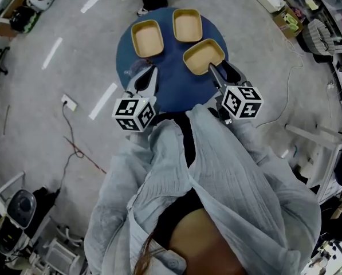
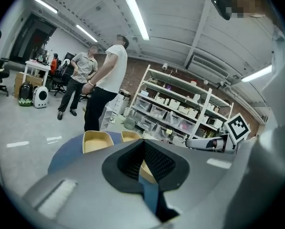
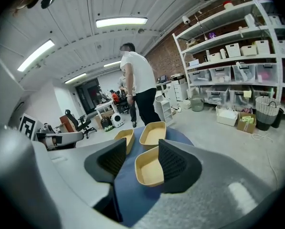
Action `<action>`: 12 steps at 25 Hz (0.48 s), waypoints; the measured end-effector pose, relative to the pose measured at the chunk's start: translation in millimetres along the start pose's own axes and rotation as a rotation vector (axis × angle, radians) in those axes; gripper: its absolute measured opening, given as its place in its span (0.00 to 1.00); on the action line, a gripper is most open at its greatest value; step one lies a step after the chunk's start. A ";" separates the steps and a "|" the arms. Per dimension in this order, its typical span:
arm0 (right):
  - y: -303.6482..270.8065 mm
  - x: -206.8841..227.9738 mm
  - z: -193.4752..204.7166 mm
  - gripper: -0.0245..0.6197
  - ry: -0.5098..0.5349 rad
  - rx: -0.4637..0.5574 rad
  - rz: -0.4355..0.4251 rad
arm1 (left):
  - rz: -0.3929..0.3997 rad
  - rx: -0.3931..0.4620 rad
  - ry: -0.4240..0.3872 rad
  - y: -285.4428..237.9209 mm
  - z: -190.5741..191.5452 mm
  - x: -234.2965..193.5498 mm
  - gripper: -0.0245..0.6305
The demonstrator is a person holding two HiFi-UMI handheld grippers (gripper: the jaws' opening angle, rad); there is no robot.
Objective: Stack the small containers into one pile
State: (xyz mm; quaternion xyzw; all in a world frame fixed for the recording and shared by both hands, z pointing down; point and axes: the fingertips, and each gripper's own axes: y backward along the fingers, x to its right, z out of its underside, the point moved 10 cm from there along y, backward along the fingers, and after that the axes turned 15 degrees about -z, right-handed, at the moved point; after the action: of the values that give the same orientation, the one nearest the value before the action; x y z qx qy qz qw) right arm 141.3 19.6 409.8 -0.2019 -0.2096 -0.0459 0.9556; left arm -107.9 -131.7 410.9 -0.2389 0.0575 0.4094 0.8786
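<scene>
No legible text, brand or number in any view. Only printed signs: black-and-white square marker patterns, no letters or digits, on the faces of the left cube (image 1: 134, 113) and the right cube (image 1: 242, 102). One marker face of the right cube also shows in the left gripper view, one of the left cube in the right gripper view. Any print on the shelf boxes (image 3: 221, 74) too small to read. White floor strips (image 1: 52, 52) plain, no characters.

Both arms (image 1: 159, 153) reach forward in pale sleeves, side by side. The left gripper (image 1: 149, 71) points slightly downward, its 2 jaws closed together at the tips. The right gripper (image 3: 142, 146) tilts lower, its 2 jaws apart, pressing on nothing.
</scene>
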 end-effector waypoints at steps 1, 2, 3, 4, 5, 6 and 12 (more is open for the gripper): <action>0.2 3.4 0.8 0.37 -0.015 0.004 0.010 | 0.008 -0.005 -0.001 -2.8 1.3 1.1 0.05; -0.2 7.5 1.8 0.37 -0.031 0.008 0.020 | 0.014 -0.011 -0.002 -5.7 2.7 2.3 0.05; -0.3 11.4 3.2 0.37 -0.049 0.011 0.029 | 0.020 -0.019 -0.005 -8.3 4.3 3.9 0.05; 0.5 14.9 5.4 0.37 -0.068 0.013 0.039 | 0.026 -0.030 -0.009 -10.3 6.3 6.1 0.05; 2.1 17.8 8.4 0.37 -0.087 0.014 0.050 | 0.034 -0.041 -0.013 -11.6 8.4 8.7 0.05; 3.7 20.7 11.5 0.37 -0.106 0.013 0.062 | 0.042 -0.050 -0.018 -12.6 10.3 11.3 0.05; 5.4 44.6 33.1 0.37 -0.285 0.041 0.127 | 0.057 -0.074 -0.026 -19.7 19.9 17.0 0.05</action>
State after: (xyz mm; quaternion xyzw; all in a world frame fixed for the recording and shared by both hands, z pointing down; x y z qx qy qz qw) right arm 170.0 37.8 454.0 -0.1994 -0.3311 0.0480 0.9210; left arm -83.9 -121.4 430.6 -0.2642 0.0376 0.4394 0.8577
